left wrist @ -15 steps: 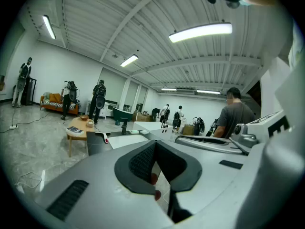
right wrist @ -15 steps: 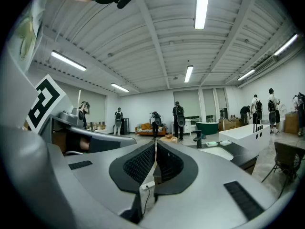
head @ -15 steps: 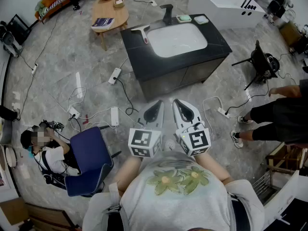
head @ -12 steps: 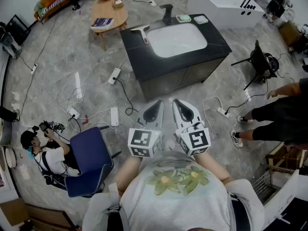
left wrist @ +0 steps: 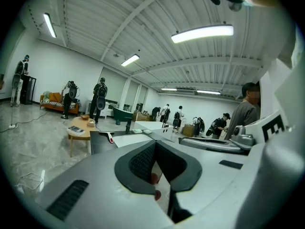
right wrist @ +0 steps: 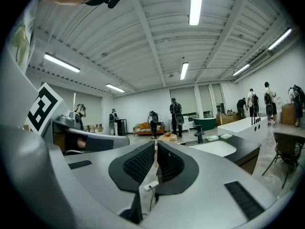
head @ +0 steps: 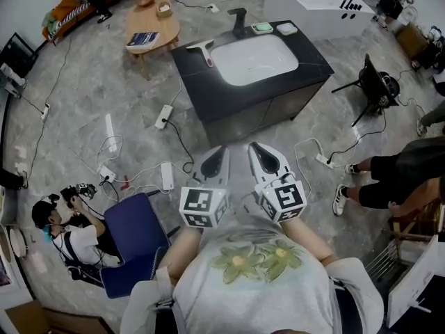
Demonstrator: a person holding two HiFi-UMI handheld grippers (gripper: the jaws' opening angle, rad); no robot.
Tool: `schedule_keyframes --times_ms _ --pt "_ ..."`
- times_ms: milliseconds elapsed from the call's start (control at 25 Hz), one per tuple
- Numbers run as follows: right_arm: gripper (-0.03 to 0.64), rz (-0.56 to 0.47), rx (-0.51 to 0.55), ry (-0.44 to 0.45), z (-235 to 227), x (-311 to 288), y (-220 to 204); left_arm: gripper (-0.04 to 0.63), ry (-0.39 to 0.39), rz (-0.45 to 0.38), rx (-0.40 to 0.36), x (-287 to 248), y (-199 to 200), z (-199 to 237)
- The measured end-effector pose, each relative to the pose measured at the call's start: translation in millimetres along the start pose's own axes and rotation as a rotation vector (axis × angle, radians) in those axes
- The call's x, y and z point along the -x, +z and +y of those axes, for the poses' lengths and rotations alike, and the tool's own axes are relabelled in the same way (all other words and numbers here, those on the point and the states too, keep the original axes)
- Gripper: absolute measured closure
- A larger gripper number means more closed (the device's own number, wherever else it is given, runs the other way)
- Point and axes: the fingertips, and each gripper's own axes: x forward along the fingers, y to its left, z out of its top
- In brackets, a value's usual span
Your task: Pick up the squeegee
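Observation:
The squeegee (head: 204, 47), a white blade with a red handle, lies on the far left corner of the black sink counter (head: 208, 82). It also shows small in the left gripper view as the squeegee (left wrist: 108, 135). My left gripper (head: 217, 153) and right gripper (head: 259, 150) are held side by side close to my chest, well short of the counter, and point toward it. Both are shut with nothing between the jaws, as the left gripper (left wrist: 155, 147) and the right gripper (right wrist: 156, 147) show in their own views.
A white basin (head: 254, 60), a black faucet (head: 240, 19) and two soap dishes (head: 263, 27) are on the counter. Cables and power strips (head: 164, 114) litter the floor. A blue chair (head: 132, 232), a crouching person (head: 66, 232), a round wooden table (head: 149, 25), a black chair (head: 375, 82) and bystanders' legs (head: 389, 176) surround me.
Both grippers stay shut and side by side. The head view has shifted a little, so the counter sits slightly further left. The bystander at the right has moved.

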Motion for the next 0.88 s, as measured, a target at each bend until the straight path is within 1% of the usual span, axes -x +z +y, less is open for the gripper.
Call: schedule_keyframes --times_ms 240,400,640,880 --pt "0.589 0.028 -0.006 -0.027 5.3 -5.4 -12.7 0.586 -0.022 0.021 0.014 -1.7 -7.9 16.1" --pt "0.589 0.040 -0.010 -0.028 3.3 -16.9 -10.5 0.586 -0.021 0.009 0.024 -6.1 1.1 27.8" --pt "0.589 0.046 -0.008 -0.008 -3.8 -52.7 -3.3 0.586 -0.008 0.012 0.042 -26.5 9.4 53.0" --pt "0.589 0.040 -0.020 0.006 -22.5 -97.0 6.8 0.586 0.012 0.013 0.030 -56.8 29.4 78.3"
